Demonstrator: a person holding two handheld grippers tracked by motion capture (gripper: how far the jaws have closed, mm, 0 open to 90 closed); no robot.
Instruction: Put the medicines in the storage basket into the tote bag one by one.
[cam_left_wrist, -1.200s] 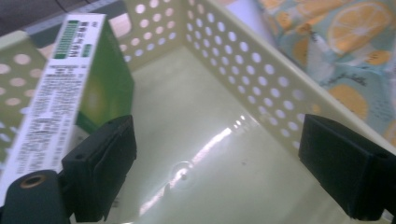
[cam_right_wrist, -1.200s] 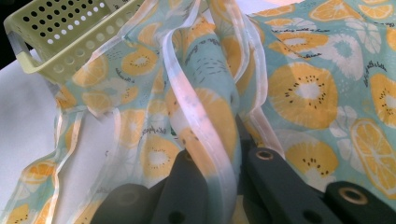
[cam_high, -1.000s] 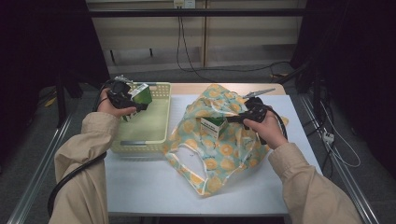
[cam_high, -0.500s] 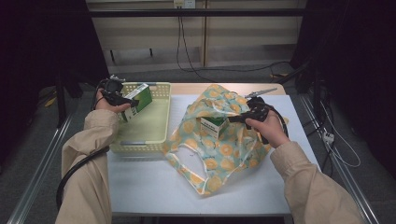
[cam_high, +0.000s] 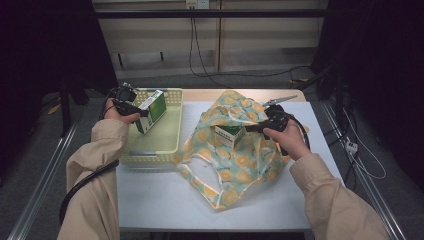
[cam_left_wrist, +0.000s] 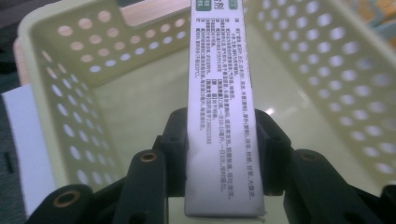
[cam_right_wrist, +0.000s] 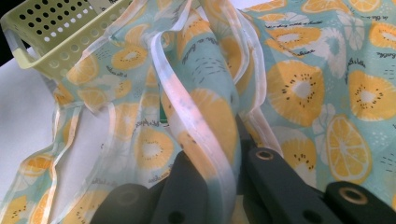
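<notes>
Above the perforated basket (cam_high: 165, 145), our left gripper (cam_left_wrist: 219, 140) has just been closing, now pinching a green-and-white box (cam_left_wrist: 222, 116) (narrow face up); our right gripper (cam_right_wrist: 224, 182) clamps the fruit-print bag's (cam_right_wrist: 299, 84) rim.

Dim, dark surroundings, soft close-ups

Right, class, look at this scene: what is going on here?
A person works at a table with a gripper in each hand. The left gripper, whose jaws have just been closing, clamps a green and white box over the yellow basket. The right gripper pinches the edge of a fruit-print bag, with another box inside it.
</notes>
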